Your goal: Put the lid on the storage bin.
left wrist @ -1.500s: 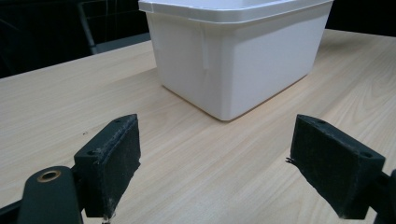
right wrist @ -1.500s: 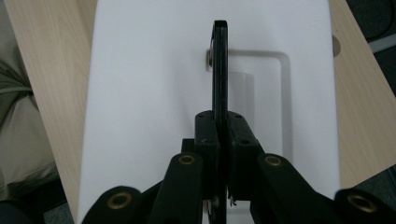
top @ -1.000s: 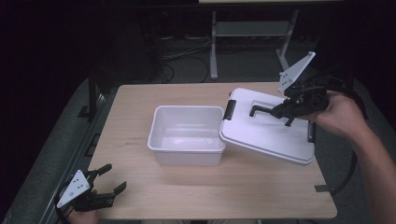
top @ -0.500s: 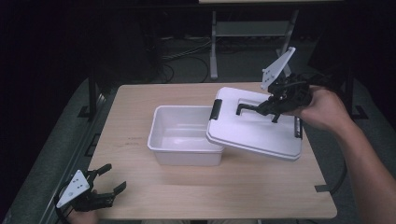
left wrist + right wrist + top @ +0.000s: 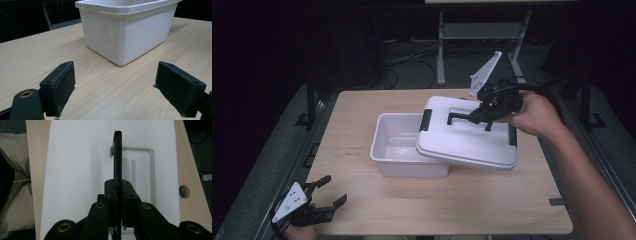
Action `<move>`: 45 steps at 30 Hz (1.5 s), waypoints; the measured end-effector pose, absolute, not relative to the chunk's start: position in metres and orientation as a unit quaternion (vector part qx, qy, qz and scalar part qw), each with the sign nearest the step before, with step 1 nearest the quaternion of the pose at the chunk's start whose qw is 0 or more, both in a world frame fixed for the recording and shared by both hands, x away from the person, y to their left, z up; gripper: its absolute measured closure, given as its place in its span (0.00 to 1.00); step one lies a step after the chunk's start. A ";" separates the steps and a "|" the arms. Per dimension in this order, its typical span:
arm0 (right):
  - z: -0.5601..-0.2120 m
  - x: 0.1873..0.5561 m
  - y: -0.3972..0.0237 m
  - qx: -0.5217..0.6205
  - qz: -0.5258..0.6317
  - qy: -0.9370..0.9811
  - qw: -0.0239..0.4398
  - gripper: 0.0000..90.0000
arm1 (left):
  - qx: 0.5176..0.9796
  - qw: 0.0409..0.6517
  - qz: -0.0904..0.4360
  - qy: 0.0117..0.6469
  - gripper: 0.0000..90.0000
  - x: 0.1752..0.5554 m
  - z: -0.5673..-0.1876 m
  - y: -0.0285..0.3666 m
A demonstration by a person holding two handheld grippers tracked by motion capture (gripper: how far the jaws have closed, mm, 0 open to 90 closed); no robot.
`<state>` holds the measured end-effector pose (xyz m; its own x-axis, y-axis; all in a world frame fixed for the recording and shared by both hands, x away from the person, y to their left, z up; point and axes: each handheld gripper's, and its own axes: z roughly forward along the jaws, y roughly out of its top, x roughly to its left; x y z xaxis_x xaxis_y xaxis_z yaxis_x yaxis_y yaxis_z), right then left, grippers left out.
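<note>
No writing, label, brand, number or sign can be read on anything here. The white lid (image 5: 467,140) and the white tub (image 5: 404,150) are plain and unmarked, the wooden desk (image 5: 362,210) carries no print, and the grey plates on the two grippers bear no legible marking.

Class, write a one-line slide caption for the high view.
Right gripper carries white lid by its black handle over open white bin.
</note>
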<state>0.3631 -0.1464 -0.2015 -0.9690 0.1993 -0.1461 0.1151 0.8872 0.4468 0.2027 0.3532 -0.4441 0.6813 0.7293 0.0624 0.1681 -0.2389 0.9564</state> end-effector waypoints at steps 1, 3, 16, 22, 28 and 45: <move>-0.202 0.364 -0.143 0.078 0.225 0.967 0.093 0.94 | 0.742 0.538 0.261 0.302 0.17 0.203 -0.444 0.353; -0.203 0.366 -0.137 0.072 0.227 0.967 0.092 0.94 | 0.743 0.538 0.261 0.302 0.17 0.203 -0.444 0.353; -0.207 0.373 -0.113 0.056 0.230 0.968 0.086 0.94 | 0.742 0.538 0.262 0.303 0.17 0.202 -0.444 0.354; -0.210 0.375 -0.106 0.054 0.230 0.968 0.082 0.94 | 0.741 0.539 0.261 0.303 0.17 0.202 -0.443 0.354; -0.212 0.377 -0.096 0.048 0.230 0.969 0.078 0.94 | 0.740 0.540 0.262 0.304 0.17 0.202 -0.443 0.354; -0.214 0.383 -0.074 0.037 0.235 0.968 0.072 0.94 | 0.741 0.539 0.261 0.303 0.17 0.202 -0.443 0.355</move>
